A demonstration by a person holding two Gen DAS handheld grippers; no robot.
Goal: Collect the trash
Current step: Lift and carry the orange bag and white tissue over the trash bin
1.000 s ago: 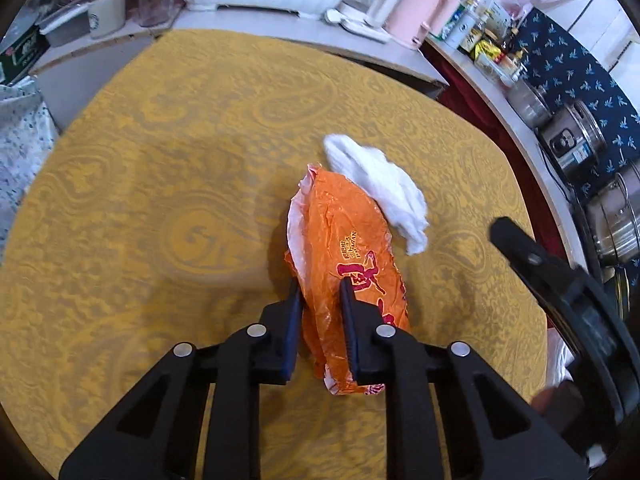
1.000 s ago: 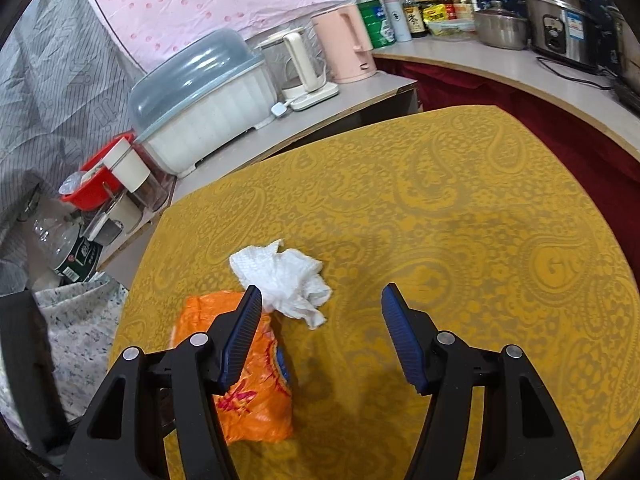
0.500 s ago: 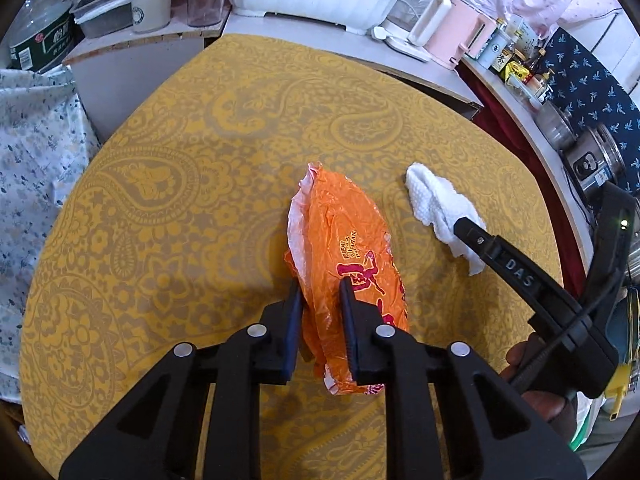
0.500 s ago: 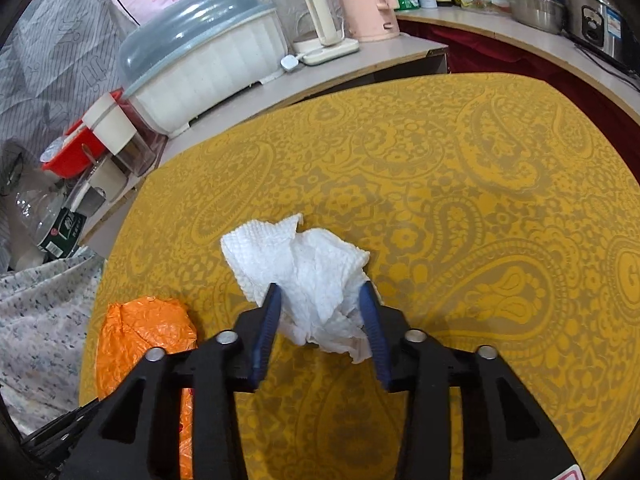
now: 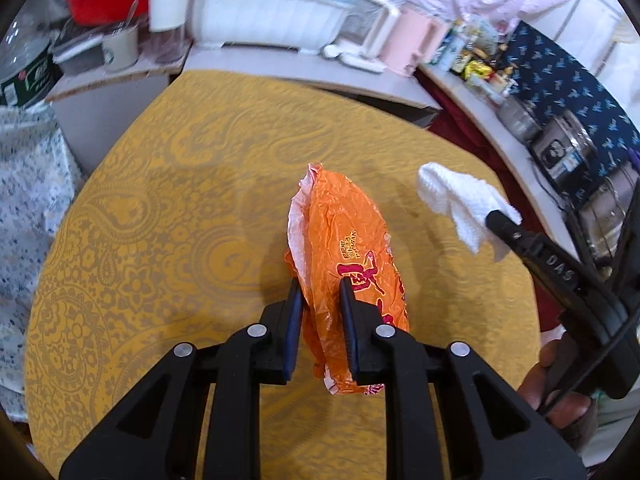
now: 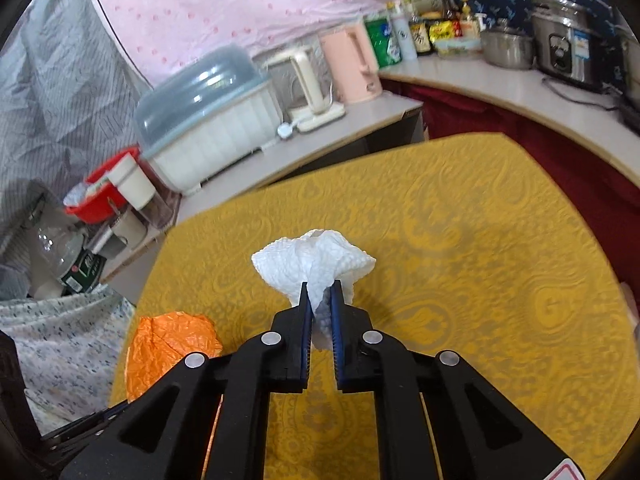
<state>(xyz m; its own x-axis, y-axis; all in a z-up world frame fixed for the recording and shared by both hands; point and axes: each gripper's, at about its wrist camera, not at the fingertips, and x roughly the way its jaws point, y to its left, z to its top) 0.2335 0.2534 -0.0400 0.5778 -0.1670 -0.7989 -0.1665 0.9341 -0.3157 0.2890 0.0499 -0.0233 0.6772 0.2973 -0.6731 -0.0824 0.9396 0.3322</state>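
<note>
Left tongs [image 5: 320, 292] clamp the orange bag [image 5: 348, 256], right tongs [image 6: 321, 296] pinch the tissue [image 6: 316, 264]; both look light, soft and crushable, so bunched folds probably hold best.

I see a yellow paisley tablecloth [image 6: 460, 240] over the table, a pale counter [image 6: 500, 84] curving behind it, and pink dotted fabric [image 6: 240, 4] covering the wall.

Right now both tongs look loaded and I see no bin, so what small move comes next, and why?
Probably lift both a little higher and carry them off the yellow table. The left tongs are shut on the orange wrapper and the right tongs on the white paper towel. No bin shows in either view.
</note>
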